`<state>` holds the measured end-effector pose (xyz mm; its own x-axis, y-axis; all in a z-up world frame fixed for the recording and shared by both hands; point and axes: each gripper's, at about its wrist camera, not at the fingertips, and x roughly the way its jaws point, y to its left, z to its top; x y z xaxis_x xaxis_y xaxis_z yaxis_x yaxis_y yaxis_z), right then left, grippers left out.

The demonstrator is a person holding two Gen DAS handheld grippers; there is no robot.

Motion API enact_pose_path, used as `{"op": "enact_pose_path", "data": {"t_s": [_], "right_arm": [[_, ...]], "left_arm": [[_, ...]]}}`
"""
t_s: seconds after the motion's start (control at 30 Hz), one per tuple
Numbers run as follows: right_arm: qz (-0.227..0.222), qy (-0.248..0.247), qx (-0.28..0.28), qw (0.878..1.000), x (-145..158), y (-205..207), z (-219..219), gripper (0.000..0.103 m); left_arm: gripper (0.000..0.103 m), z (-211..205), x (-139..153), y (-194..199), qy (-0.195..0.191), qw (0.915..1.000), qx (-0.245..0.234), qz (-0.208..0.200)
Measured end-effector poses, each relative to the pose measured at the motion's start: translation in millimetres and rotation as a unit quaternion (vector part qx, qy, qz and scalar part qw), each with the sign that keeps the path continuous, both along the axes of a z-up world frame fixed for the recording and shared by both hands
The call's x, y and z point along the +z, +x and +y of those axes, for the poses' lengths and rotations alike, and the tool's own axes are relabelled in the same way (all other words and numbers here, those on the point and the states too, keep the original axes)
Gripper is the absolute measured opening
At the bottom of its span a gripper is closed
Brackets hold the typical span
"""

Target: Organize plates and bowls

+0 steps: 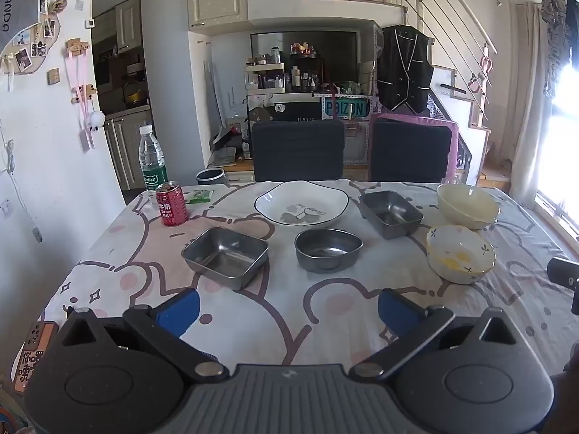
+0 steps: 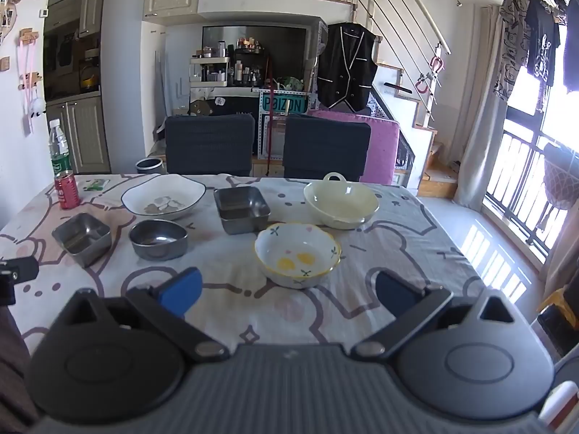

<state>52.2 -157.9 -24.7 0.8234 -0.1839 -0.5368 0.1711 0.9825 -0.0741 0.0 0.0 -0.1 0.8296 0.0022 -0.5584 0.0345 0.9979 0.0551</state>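
On the patterned tablecloth (image 1: 289, 318) stand a white plate with a dark rim (image 1: 301, 208) (image 2: 163, 197), a square steel dish (image 1: 225, 255) (image 2: 81, 238), an oval steel bowl (image 1: 328, 249) (image 2: 158, 239), a second square steel dish (image 1: 391, 213) (image 2: 241, 208), a cream bowl (image 1: 466, 200) (image 2: 341, 200) and a flowered bowl (image 1: 460, 253) (image 2: 297, 253). My left gripper (image 1: 288, 307) is open and empty, held above the near table in front of the steel dishes. My right gripper (image 2: 288, 293) is open and empty, just in front of the flowered bowl.
A red can (image 1: 171, 204) (image 2: 67, 189), a water bottle (image 1: 152, 159) (image 2: 59, 150) and a green packet (image 1: 198, 195) stand at the far left. Two dark chairs (image 1: 298, 150) (image 1: 410, 150) are behind the table. A window is at the right.
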Motion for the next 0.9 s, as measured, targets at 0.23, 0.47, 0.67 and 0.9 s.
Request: {"op": "enact_pose_path", "data": {"t_s": [0.23, 0.47, 0.67, 0.9], "right_arm": [[0.001, 0.000, 0.000, 1.000, 0.2, -0.2, 0.1, 0.103], [0.001, -0.001, 0.000, 1.000, 0.2, -0.4, 0.3, 0.103], [0.001, -0.001, 0.000, 1.000, 0.3, -0.4, 0.3, 0.103], [0.001, -0.001, 0.000, 1.000, 0.3, -0.3, 0.3, 0.103]], "left_arm": [[0.103, -0.2, -0.1, 0.0, 0.003, 1.0000, 0.000, 0.001], [0.103, -0.2, -0.1, 0.1, 0.003, 1.0000, 0.000, 0.002], [0.103, -0.2, -0.1, 0.1, 0.003, 1.0000, 0.000, 0.002], [0.103, -0.2, -0.1, 0.0, 0.002, 1.0000, 0.000, 0.002]]}}
